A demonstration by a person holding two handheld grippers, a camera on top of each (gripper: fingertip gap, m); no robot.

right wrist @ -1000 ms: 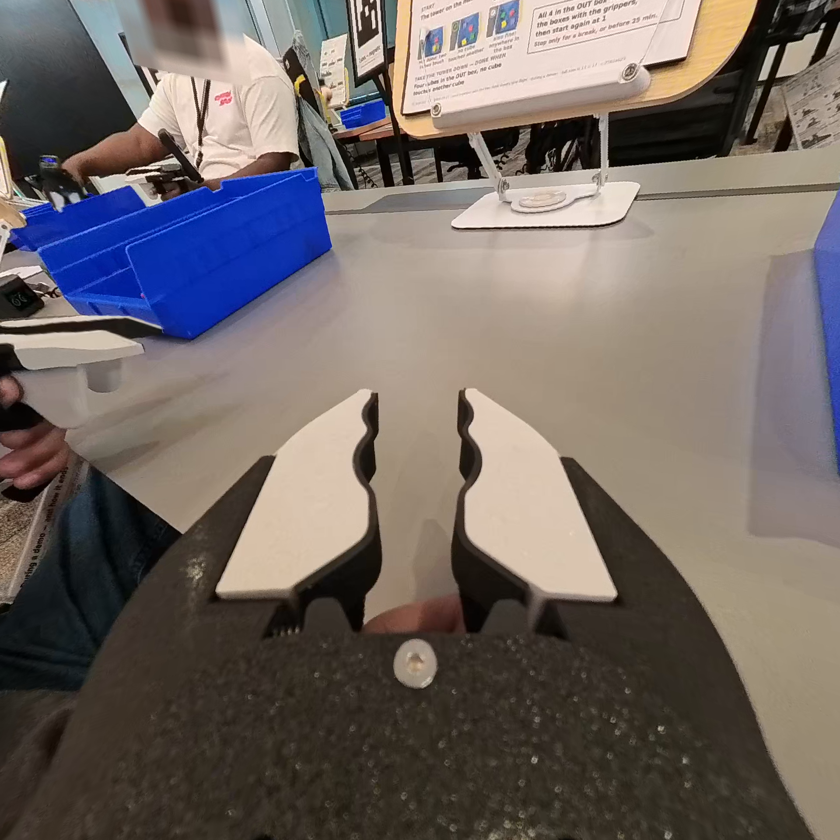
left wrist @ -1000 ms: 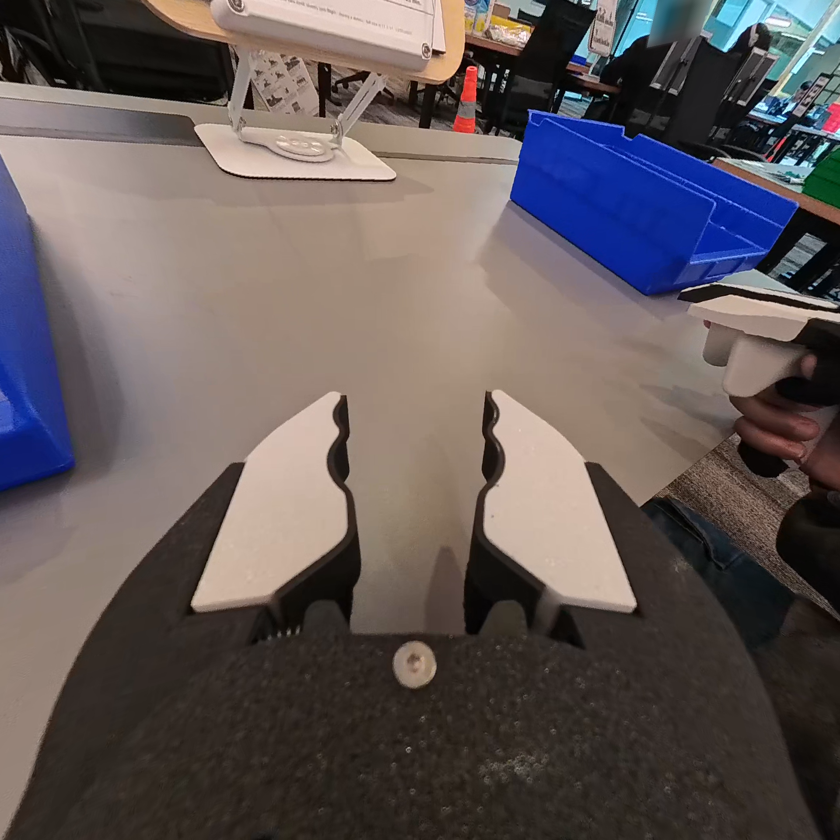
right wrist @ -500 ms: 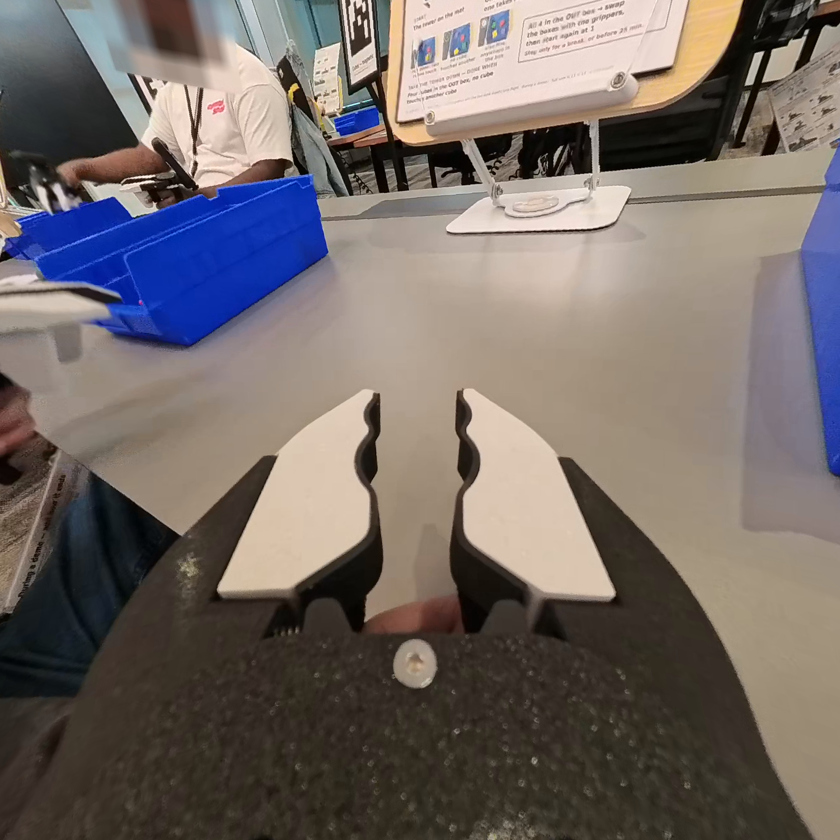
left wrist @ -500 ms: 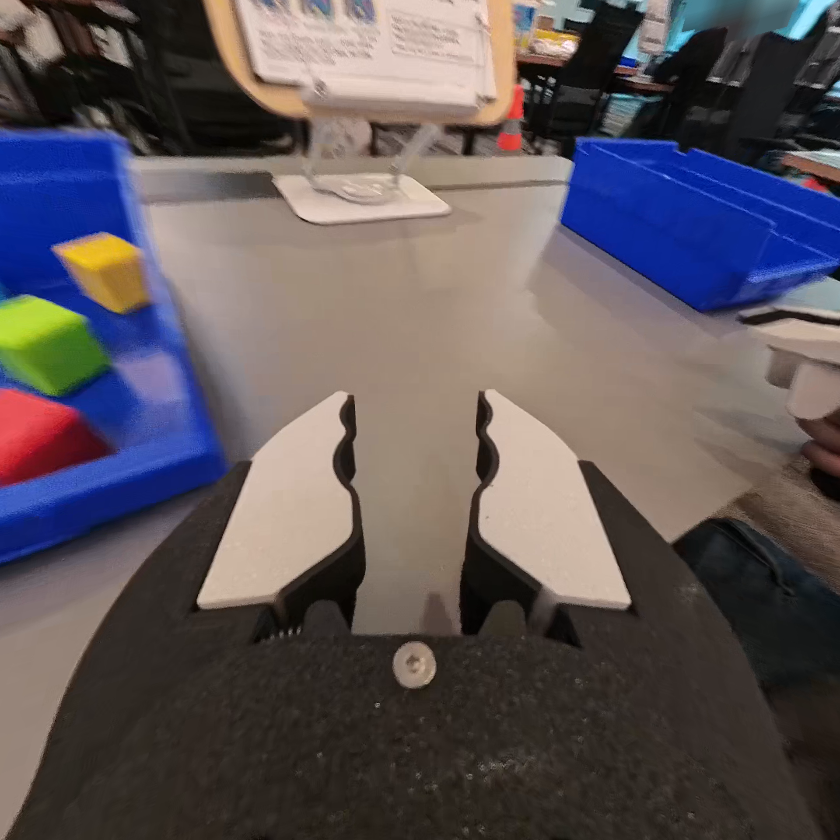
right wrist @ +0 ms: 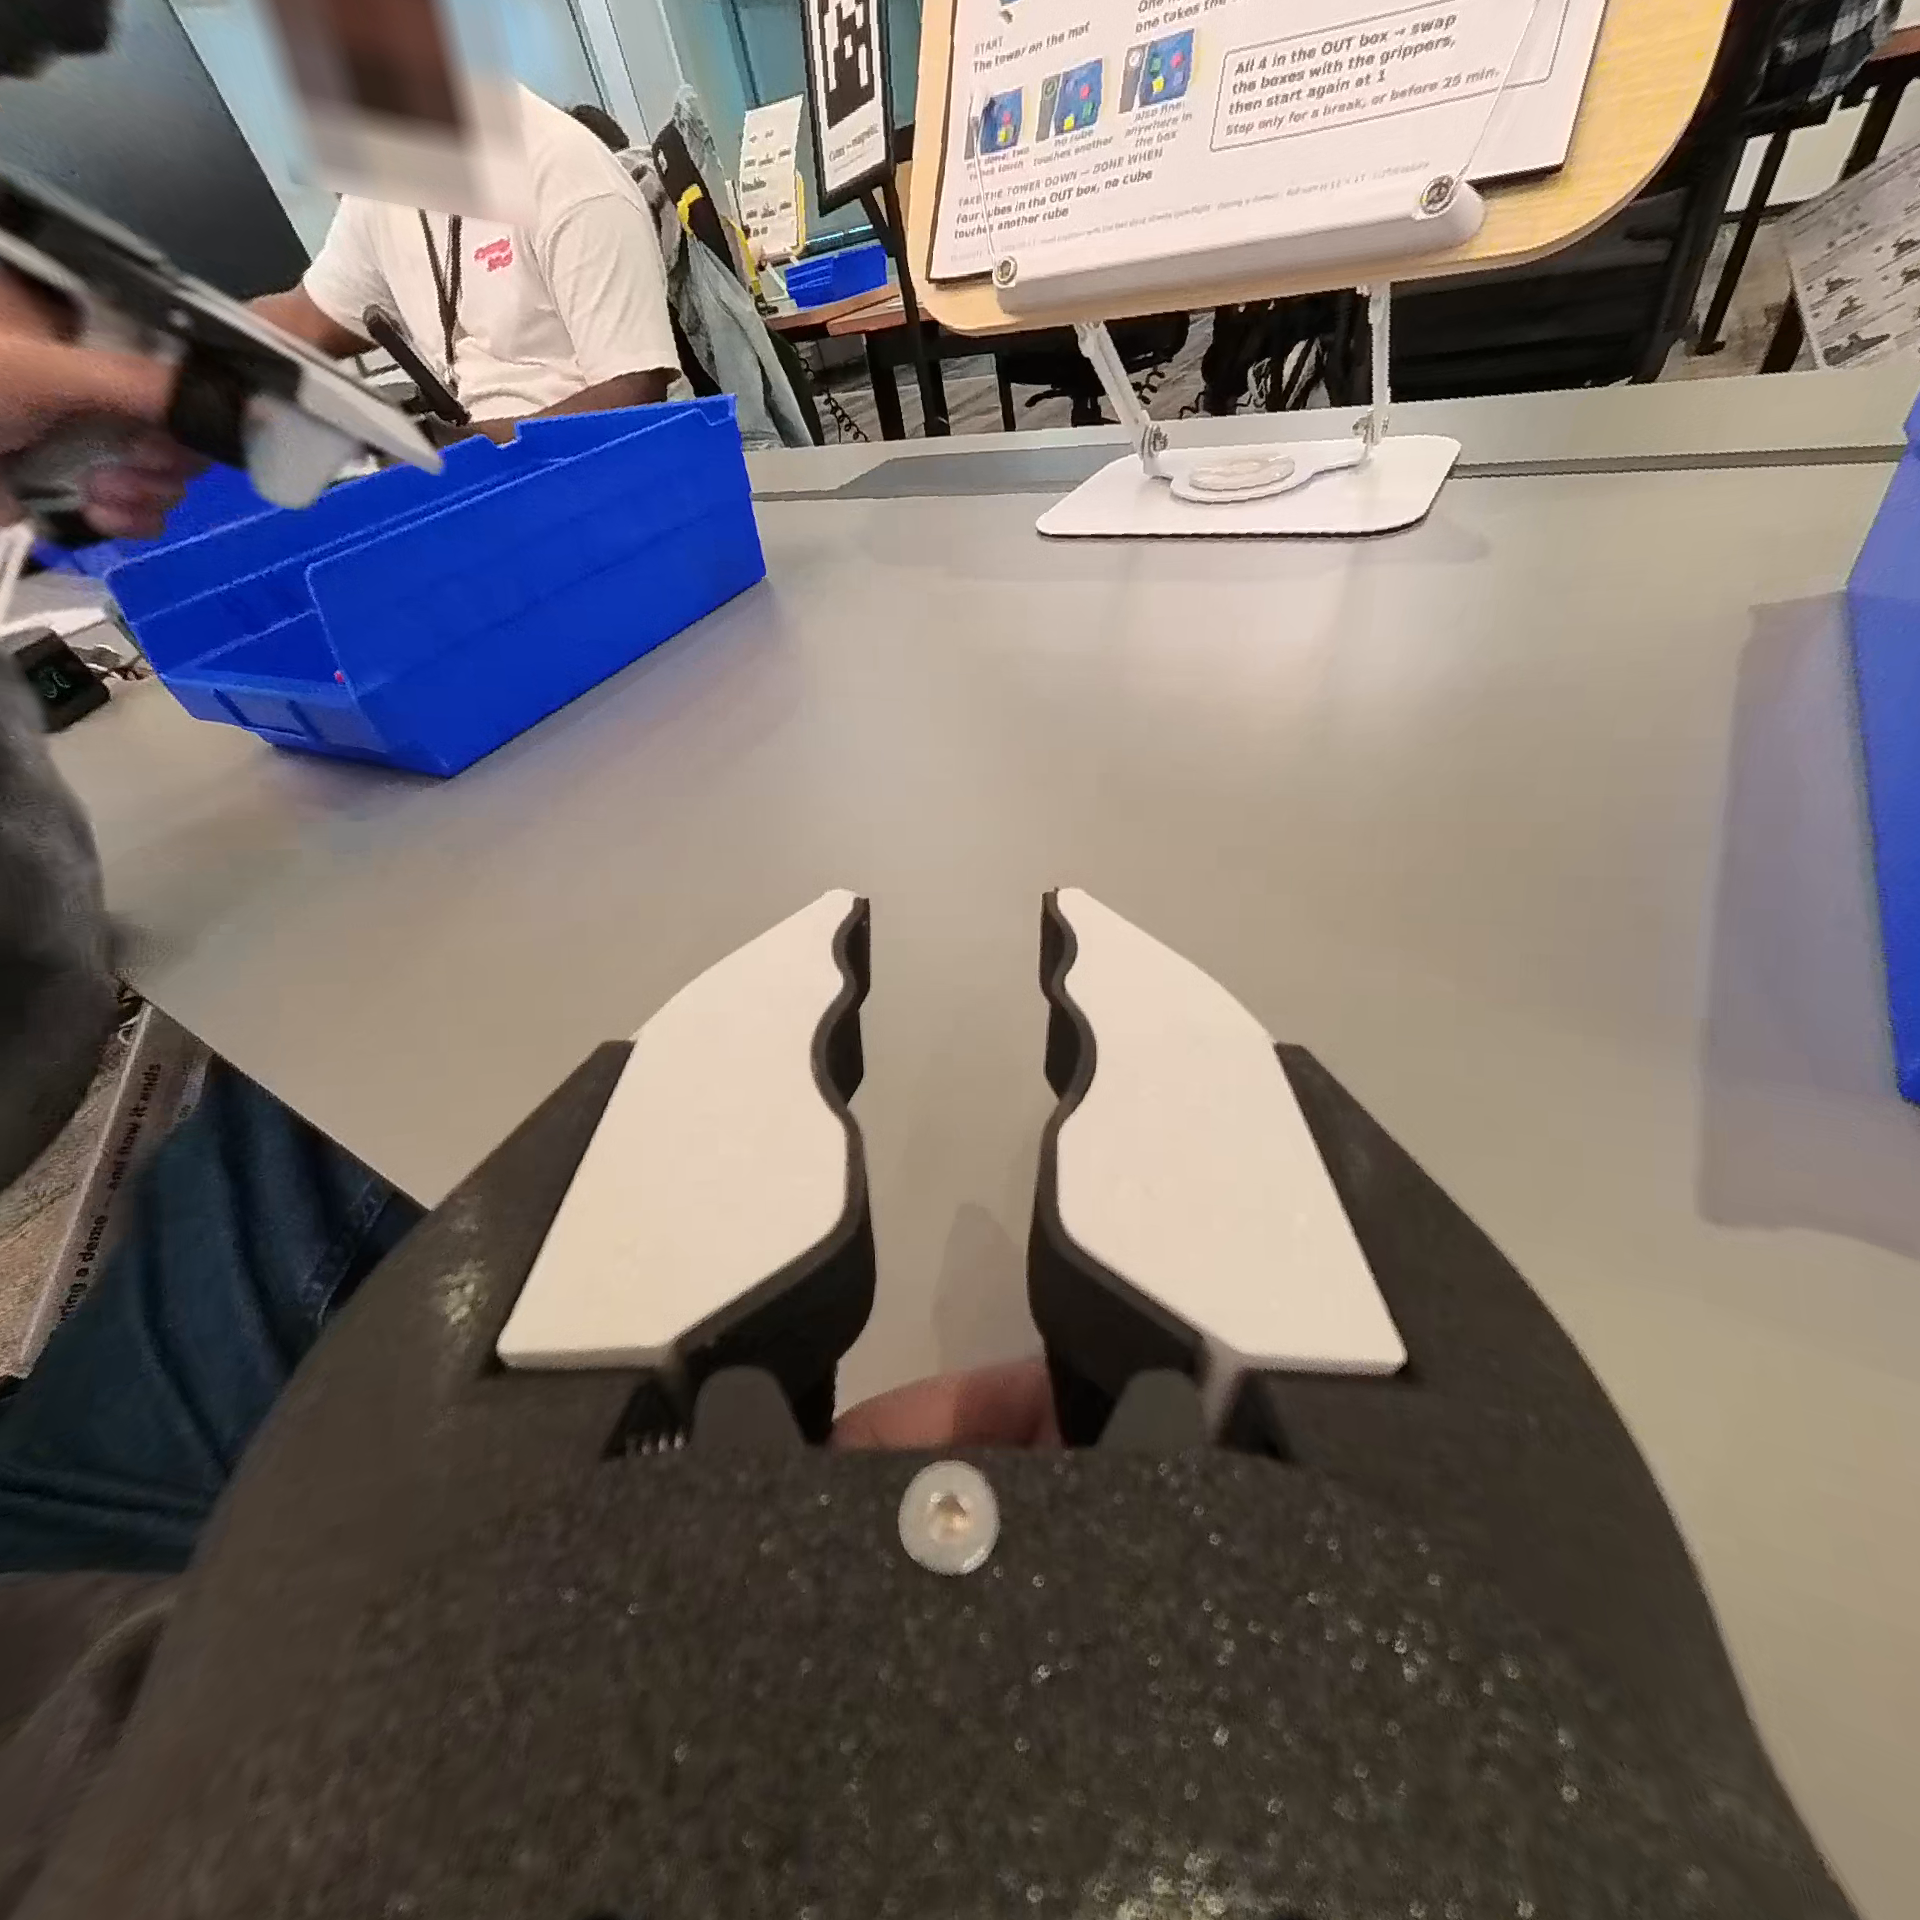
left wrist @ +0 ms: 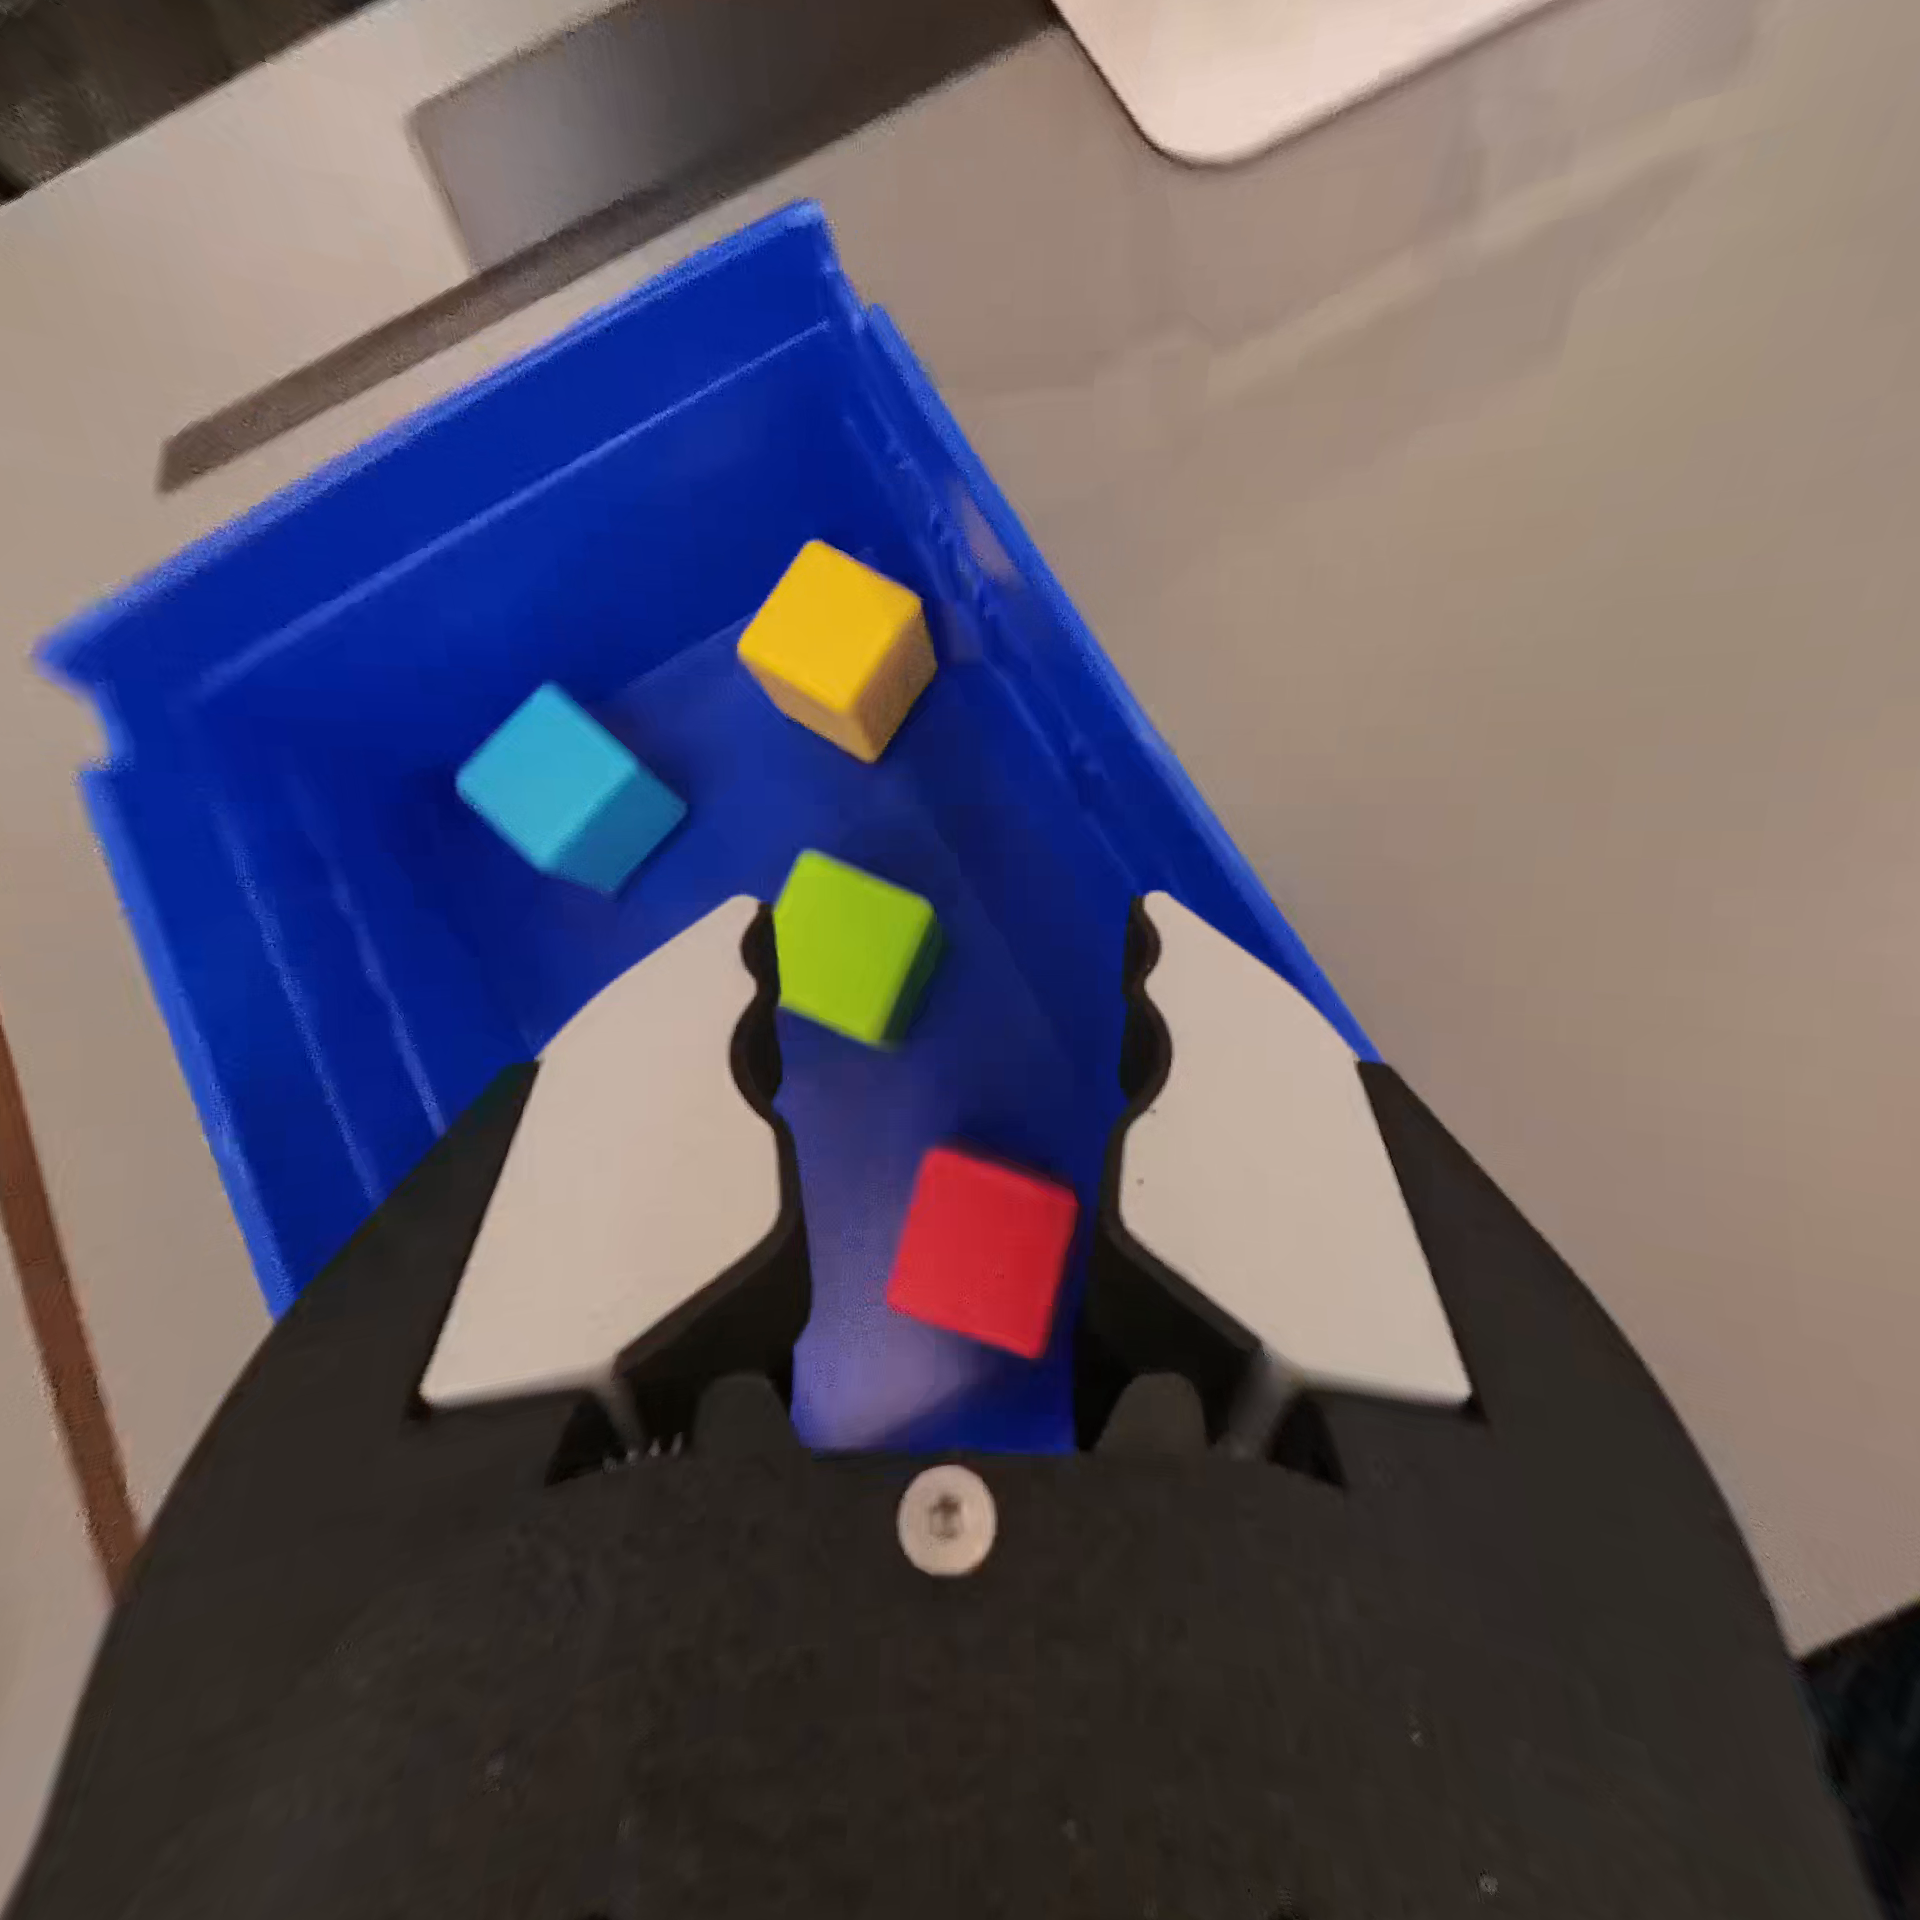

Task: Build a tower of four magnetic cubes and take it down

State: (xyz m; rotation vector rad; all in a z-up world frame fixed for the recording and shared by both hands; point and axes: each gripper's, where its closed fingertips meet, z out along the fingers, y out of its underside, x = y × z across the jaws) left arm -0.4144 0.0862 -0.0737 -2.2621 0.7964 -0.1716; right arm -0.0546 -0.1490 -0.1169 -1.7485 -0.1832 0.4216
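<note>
- Left gripper (left wrist: 945, 914) hangs above the blue bin (left wrist: 343, 914), looking steeply down into it; jaws spread wide and empty, nothing between them is gripped.
- Bin holds all four cubes, loose and apart from one another: red cube (left wrist: 982, 1250) nearest, framed between the two fingers; green cube (left wrist: 854, 945) just beyond it by the left fingertip; light-blue cube (left wrist: 566, 790) and yellow cube (left wrist: 836, 649) farther back.
- Judgement: no tower started. The gripper's line over the red cube suggests that one is the first pick.
- Cubes: matte, solid-coloured, crisp edges. Bin: glossy moulded plastic with ribbed walls.
- Right gripper (right wrist: 956, 904) is held low over the grey table (right wrist: 1195, 727), parted, empty, likely waiting its turn.
- Table surface smooth and faintly reflective. A second blue bin (right wrist: 1886, 831) shows at the right edge of the right wrist view; a sign stand (right wrist: 1247, 488) sits at the far side.
- Fingers are white-faced with black wavy inner pads.
</note>
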